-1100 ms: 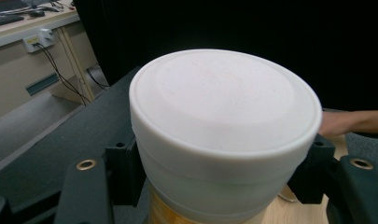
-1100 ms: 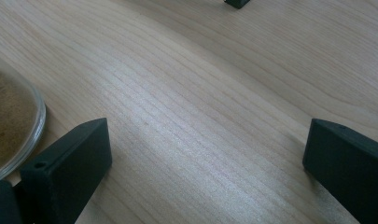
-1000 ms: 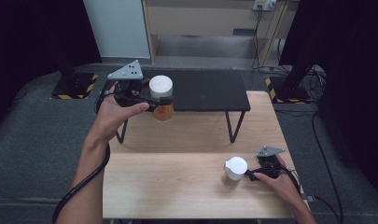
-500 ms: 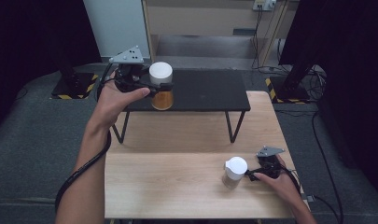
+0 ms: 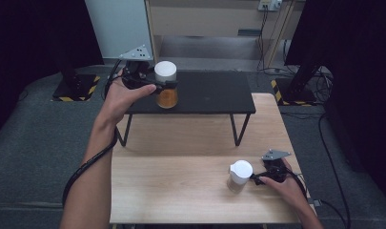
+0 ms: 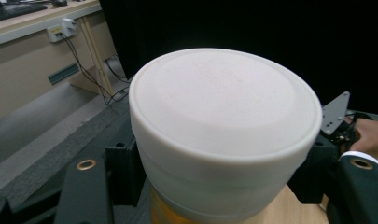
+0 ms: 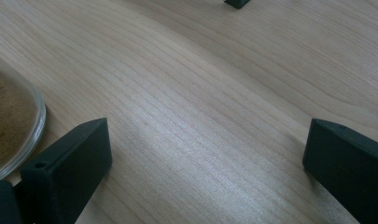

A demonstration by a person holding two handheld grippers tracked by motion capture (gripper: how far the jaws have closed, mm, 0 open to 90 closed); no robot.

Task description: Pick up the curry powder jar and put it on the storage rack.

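**Left gripper clamps the amber jar over the black shelf**

The left gripper (image 5: 155, 86) has its jaws clamped on the amber jar (image 5: 167, 95), just under its white lid (image 6: 224, 121), and holds it at the near left part of the black shelf (image 5: 214, 95); whether the jar's base touches the shelf can't be told. The shelf stands on thin legs at the far end of the pale wooden tabletop (image 5: 181, 191). Grey carpet lies all round, with dark curtains to both sides. Down at the near right, the right gripper (image 7: 205, 154) rests low on the wood with jaws wide apart. The second white-lidded jar (image 5: 240, 175) stands just beside it, outside the jaws.
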